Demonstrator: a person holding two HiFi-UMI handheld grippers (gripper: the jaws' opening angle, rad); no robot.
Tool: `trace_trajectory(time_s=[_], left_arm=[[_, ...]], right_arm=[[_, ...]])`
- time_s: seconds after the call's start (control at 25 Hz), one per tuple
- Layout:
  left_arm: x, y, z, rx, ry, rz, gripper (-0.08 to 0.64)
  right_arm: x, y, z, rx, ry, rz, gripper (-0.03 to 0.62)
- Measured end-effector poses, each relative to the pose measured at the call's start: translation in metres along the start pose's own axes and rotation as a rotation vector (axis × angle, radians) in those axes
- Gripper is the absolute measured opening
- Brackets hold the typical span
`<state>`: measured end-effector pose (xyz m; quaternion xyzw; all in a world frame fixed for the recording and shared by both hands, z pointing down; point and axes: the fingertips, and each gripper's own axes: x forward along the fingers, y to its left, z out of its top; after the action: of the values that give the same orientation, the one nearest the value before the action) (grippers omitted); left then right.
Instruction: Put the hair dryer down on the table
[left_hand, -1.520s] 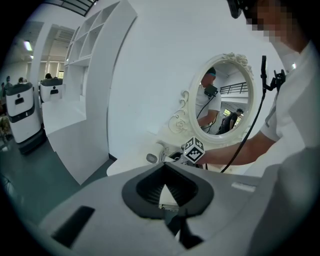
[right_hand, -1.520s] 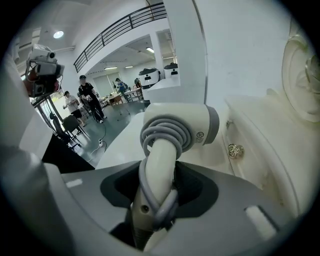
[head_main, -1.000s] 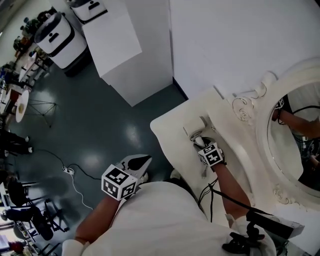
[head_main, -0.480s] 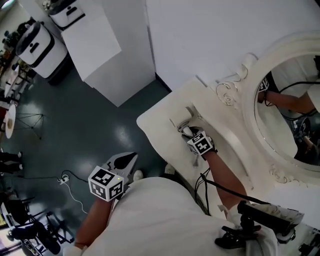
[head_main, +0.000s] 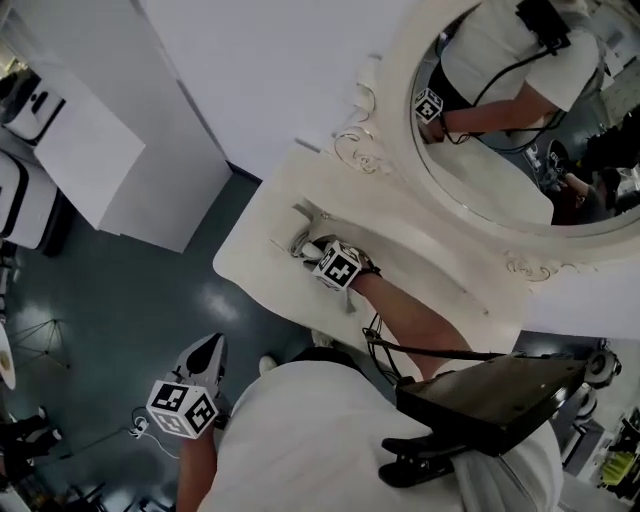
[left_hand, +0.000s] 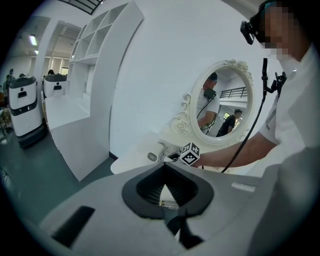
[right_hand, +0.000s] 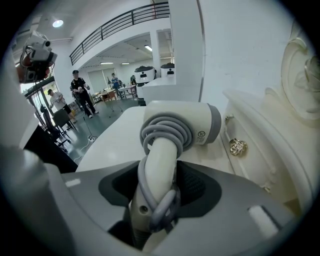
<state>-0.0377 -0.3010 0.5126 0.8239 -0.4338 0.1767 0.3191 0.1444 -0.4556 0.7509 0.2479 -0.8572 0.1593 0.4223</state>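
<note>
The white hair dryer (right_hand: 180, 130), its grey cord wound round the handle, lies with its barrel on the white dressing table (right_hand: 115, 140). In the head view the hair dryer (head_main: 300, 238) sits near the table's left end. My right gripper (right_hand: 157, 195) straddles the handle; its jaws are opening, and ribbed pad (right_hand: 197, 187) shows beside the handle. The right gripper (head_main: 318, 252) reaches in from the table's front edge. My left gripper (head_main: 205, 352) hangs over the floor, away from the table, jaws together and empty.
An ornate oval mirror (head_main: 520, 130) stands at the table's back. A gold drawer knob (right_hand: 237, 146) is just right of the dryer. A white cabinet (head_main: 90, 150) stands on the dark floor at left. A black camera mount (head_main: 490, 400) juts from the person's chest.
The head view has swung, so table and mirror sit further left and higher in frame. My right gripper stays at the dryer on the table. The left gripper sits lower in frame.
</note>
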Motion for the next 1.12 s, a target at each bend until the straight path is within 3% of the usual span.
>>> trace_trajectory(time_s=[0.48, 0.72, 1.12], left_arm=[[-0.02, 0.006, -0.007, 0.007, -0.022, 0.0, 0.003], [-0.027, 0.01, -0.012, 0.006, -0.022, -0.016, 0.003], [-0.038, 0.019, -0.02, 0.011, -0.032, -0.073, 0.003]], right_arm=[[-0.002, 0.001, -0.001, 0.039, 0.039, -0.056, 0.256], [-0.008, -0.007, -0.006, 0.086, 0.058, -0.102, 0.344], [-0.028, 0.002, -0.014, 0.124, 0.05, -0.148, 0.333]])
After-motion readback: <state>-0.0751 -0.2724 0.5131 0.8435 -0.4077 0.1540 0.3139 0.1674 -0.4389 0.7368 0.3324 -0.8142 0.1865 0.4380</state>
